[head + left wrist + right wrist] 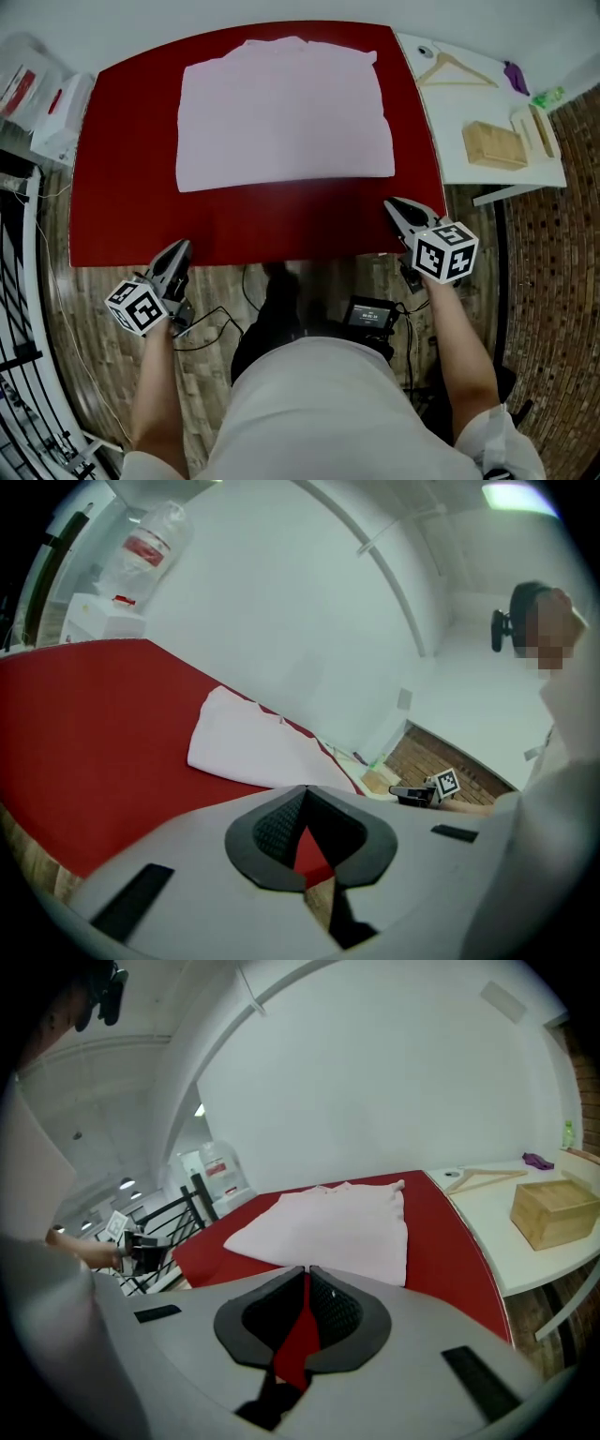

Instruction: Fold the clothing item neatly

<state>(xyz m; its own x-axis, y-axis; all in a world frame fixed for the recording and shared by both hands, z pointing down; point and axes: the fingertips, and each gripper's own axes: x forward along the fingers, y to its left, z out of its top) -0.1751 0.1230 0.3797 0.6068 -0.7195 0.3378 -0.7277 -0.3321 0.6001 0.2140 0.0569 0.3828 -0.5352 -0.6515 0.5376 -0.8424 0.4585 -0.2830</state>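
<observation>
Head view: a folded pale pink garment (284,112) lies flat on the far middle of the red table (131,187). The left gripper (178,247) hangs off the near left edge, over wood floor; the right gripper (390,203) sits at the table's near right corner. On the white side table (441,122) to the right lie a wooden hanger (457,70) and a wooden box (494,145)

Left gripper view: jaws pressed together, empty, the garment well beyond them

Right gripper view: jaws closed on nothing, garment just past the tips
</observation>
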